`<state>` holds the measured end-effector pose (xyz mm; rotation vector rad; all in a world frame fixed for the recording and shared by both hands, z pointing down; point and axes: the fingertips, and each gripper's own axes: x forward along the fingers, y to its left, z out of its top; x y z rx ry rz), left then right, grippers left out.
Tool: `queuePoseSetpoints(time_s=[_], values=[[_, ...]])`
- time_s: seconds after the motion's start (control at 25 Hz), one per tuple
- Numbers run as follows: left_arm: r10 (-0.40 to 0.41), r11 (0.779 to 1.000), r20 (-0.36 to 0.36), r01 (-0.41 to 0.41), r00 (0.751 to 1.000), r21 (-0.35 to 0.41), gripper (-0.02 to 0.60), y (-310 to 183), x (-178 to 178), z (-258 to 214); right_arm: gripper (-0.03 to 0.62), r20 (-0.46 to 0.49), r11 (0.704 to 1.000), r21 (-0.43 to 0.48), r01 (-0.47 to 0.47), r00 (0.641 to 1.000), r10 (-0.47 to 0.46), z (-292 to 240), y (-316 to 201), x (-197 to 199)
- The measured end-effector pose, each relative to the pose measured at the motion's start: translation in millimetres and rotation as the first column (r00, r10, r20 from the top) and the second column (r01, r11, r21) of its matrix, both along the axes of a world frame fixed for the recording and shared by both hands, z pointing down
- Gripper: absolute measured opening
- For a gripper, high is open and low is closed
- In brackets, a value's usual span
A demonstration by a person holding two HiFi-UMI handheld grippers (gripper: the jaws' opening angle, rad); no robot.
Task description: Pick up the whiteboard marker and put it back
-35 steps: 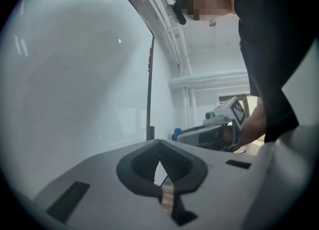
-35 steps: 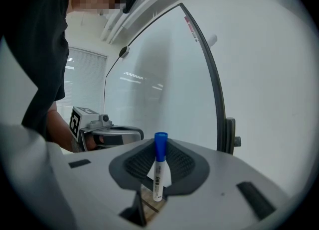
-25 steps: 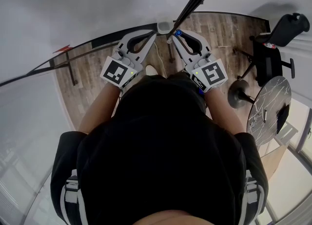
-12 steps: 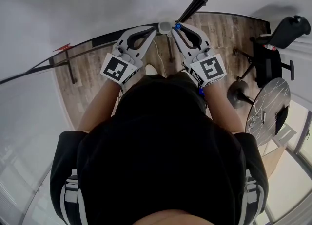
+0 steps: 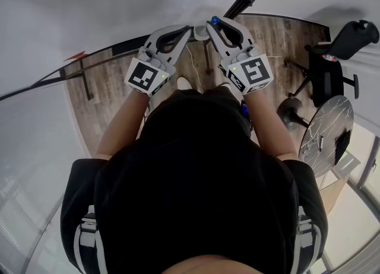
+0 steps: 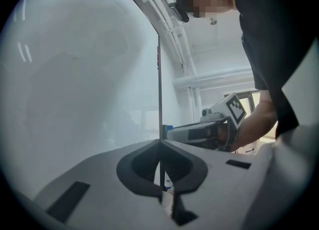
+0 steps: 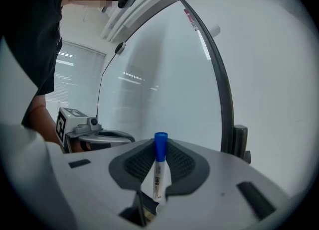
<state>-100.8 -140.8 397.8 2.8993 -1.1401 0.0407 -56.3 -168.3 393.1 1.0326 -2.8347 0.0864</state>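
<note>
So my right gripper [image 7: 160, 147] is clamped on the white whiteboard marker with the blue cap [image 7: 158, 174], standing upright between its jaws near the glossy whiteboard [image 7: 164, 69]; left gripper [image 6: 160, 147] is closed, empty

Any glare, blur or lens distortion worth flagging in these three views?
Head view: sharp, evenly lit, but fisheye bows the whiteboard frame. Left gripper view: dark round vignette, whiteboard hazy with faint reflections. Right gripper view: same vignette, bright streaks of glare on the whiteboard, marker crisp.
</note>
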Motion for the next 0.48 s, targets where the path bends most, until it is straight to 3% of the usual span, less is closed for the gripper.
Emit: queuePoseSetpoints(time_s=[0.48], values=[[-0.018,1.0,0.005,0.018,1.0,-0.024,0.003,-16,6,26,0.064,-0.077,0.999,0.009,-0.035,0.996,0.036,47,-21,-5]])
